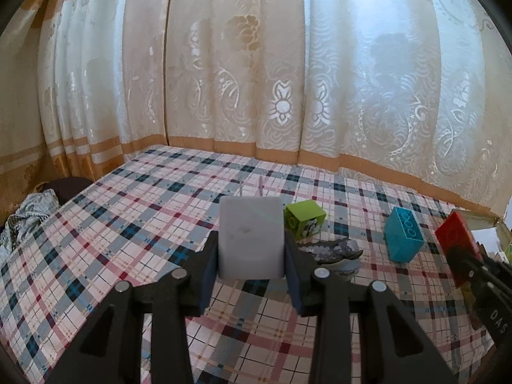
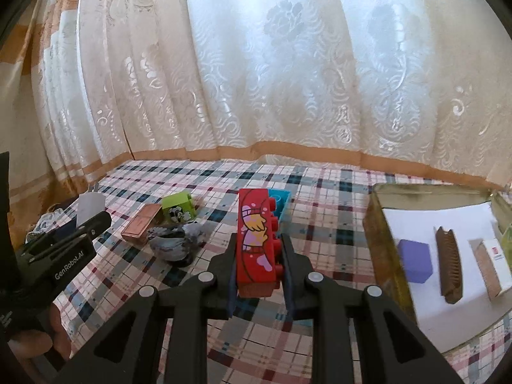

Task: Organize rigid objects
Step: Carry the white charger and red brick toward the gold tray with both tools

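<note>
1. My right gripper (image 2: 260, 256) is pinching a red brick (image 2: 256, 243), its pads pressed on the long sides. The brick's long axis runs forward along my fingers, studs facing right.
2. The tray (image 2: 380, 224) lies ahead and to the right of that gripper, close by — my right hand is the nearer one, so I judge the brick goes there with a swing rightward.
3. My left gripper (image 1: 251, 249) is clamped on a white block (image 1: 251, 238), held upright between the pads and clear of the checked cloth (image 1: 128, 224).
4. Only the right view shows the tray's contents — a purple cube (image 2: 416, 264), a brown comb (image 2: 449, 265) and a small box (image 2: 492, 264) — plus a copper-coloured case (image 2: 140, 222).
5. Both views show the green brick (image 1: 305, 217), the blue brick (image 1: 404, 233) and a crumpled grey thing (image 1: 332, 249) just beyond my left gripper.
</note>
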`<state>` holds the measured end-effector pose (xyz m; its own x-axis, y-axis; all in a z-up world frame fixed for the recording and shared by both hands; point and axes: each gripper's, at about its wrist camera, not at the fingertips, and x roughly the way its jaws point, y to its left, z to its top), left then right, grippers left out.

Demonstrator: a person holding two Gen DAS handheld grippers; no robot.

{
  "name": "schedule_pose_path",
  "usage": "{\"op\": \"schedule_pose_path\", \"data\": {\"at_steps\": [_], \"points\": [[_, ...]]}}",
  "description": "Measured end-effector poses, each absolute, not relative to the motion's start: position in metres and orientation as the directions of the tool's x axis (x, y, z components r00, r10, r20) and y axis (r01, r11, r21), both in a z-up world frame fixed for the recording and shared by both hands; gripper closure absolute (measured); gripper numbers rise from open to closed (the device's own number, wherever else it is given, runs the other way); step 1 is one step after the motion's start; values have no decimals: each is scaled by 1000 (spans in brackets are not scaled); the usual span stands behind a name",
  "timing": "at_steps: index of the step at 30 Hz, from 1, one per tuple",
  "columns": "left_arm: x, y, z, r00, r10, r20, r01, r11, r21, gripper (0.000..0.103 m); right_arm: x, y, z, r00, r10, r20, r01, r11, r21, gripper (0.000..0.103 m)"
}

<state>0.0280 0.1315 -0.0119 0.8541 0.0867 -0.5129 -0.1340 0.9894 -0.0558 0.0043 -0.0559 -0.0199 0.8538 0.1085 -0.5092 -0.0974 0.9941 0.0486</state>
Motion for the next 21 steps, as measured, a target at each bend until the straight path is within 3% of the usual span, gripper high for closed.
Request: {"op": "schedule_pose_path", "data": {"at_steps": [21], "points": [[17, 87, -11, 853, 49, -519, -82, 996, -41, 66, -22, -80, -7, 884, 105, -456, -102, 994, 30, 78]]}}
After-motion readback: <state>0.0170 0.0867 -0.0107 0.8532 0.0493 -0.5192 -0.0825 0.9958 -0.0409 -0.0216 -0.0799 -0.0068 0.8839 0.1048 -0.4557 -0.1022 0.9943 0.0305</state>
